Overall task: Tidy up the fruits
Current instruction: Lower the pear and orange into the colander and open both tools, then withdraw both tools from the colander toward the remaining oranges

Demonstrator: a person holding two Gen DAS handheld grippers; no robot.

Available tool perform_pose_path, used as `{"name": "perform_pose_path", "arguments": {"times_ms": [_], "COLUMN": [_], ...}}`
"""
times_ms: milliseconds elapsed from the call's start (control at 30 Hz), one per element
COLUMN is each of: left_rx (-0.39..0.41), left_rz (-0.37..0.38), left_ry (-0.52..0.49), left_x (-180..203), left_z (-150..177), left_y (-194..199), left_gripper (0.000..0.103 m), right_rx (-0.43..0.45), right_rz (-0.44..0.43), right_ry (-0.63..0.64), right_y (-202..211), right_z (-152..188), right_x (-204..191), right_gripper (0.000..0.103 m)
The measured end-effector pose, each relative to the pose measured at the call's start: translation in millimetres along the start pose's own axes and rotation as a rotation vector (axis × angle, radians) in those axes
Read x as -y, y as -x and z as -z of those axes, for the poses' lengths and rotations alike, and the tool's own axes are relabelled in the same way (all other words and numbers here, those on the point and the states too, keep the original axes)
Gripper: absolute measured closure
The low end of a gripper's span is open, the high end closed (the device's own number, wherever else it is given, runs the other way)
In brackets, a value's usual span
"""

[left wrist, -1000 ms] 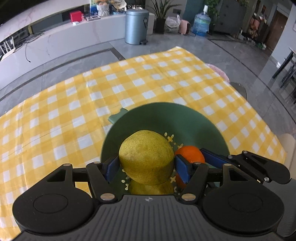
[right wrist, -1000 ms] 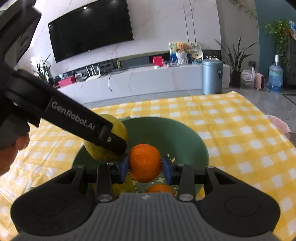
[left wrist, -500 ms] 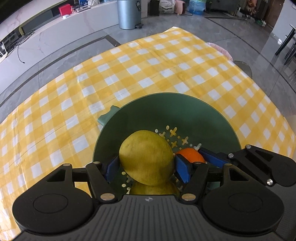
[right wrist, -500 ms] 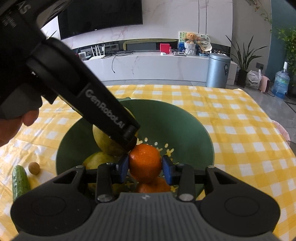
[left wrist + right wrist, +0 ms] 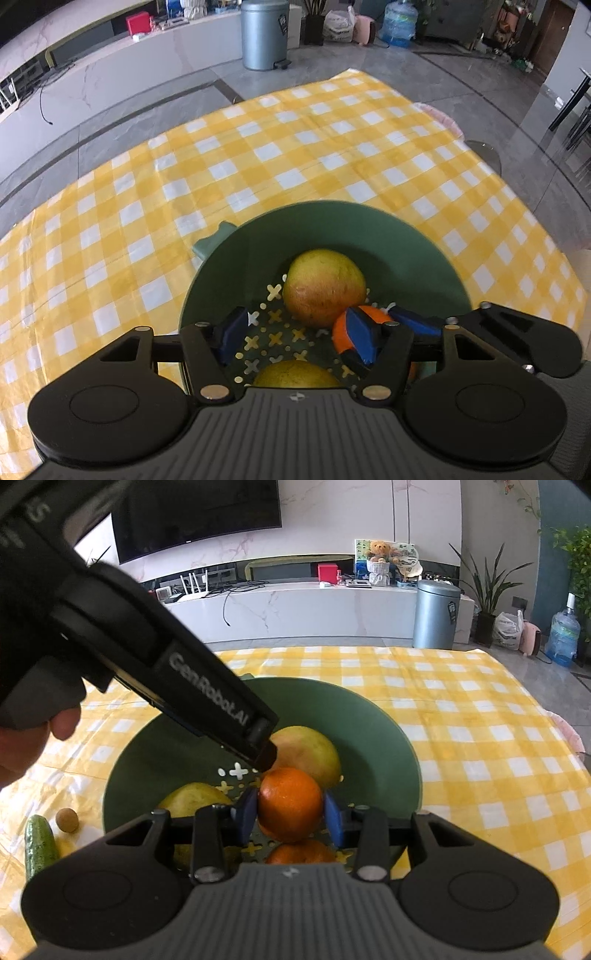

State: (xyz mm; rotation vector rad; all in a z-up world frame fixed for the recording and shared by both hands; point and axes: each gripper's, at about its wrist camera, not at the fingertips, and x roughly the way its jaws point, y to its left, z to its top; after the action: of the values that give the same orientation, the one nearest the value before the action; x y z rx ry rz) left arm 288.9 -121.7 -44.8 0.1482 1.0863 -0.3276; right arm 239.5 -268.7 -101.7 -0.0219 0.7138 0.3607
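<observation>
In the right wrist view, at the lower left of the frame, a cucumber (image 5: pixel 38 843) and a small brown round fruit (image 5: pixel 67 820) lie on the yellow checked cloth (image 5: pixel 461 716) that covers the surface, just outside the green bowl (image 5: pixel 369 716). Your left hand (image 5: pixel 22 746) shows at the left edge, gripping the handle of the left tool (image 5: pixel 299 328), whose body crosses that frame diagonally with its tip down inside the bowl.

In the left wrist view, your left tool is spread wide with nothing between its blue pads (image 5: pixel 232 330). It hangs over the perforated bowl floor. Ahead of it, at frame centre, a yellow pear with a red blush (image 5: pixel 323 288) rests in the bowl. A second yellow pear (image 5: pixel 295 373) lies at the bottom centre, partly hidden by the tool body.

Right of centre in that view, your right tool (image 5: pixel 290 812) reaches into the bowl. The right wrist view shows it pinching an orange (image 5: pixel 290 803) between both pads. This orange is held just above a second orange (image 5: pixel 301 853) lying in the bowl below it; whether the two touch cannot be told. The blushed pear sits just behind the held orange.
</observation>
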Motion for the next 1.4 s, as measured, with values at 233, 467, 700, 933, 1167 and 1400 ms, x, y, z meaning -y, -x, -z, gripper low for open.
{"name": "perform_pose_path", "arguments": {"times_ms": [233, 467, 700, 933, 1167, 1400], "left_rx": [0.058, 0.133, 0.209, 0.273, 0.323, 0.307], "left_rz": [-0.009, -0.021, -0.050, -0.073, -0.114, -0.028], "left_ry": [0.004, 0.033, 0.065, 0.064, 0.087, 0.067], "left_x": [1.7, -4.3, -10.7, -11.2, -16.2, -15.5], "left_z": [8.7, 28.6, 60.7, 107.2, 157.9, 199.2], "left_y": [31.2, 77.1, 121.8, 156.0, 166.9, 159.8], "left_gripper": [0.031, 0.031, 0.029, 0.026, 0.026, 0.026], "right_rx": [0.042, 0.131, 0.168, 0.235, 0.184, 0.092], "right_rz": [-0.009, -0.003, -0.013, 0.026, -0.037, -0.070], "right_ry": [-0.015, -0.070, -0.164, -0.174, -0.326, -0.279], "right_y": [9.0, 30.0, 57.9, 95.7, 117.7, 127.6], "right_z": [0.4, 3.0, 10.8, 18.3, 40.1, 66.3], "right_x": [-0.4, -1.1, -2.6, -18.9, -33.7, -71.3], "right_gripper": [0.058, 0.051, 0.045, 0.038, 0.038, 0.040]}}
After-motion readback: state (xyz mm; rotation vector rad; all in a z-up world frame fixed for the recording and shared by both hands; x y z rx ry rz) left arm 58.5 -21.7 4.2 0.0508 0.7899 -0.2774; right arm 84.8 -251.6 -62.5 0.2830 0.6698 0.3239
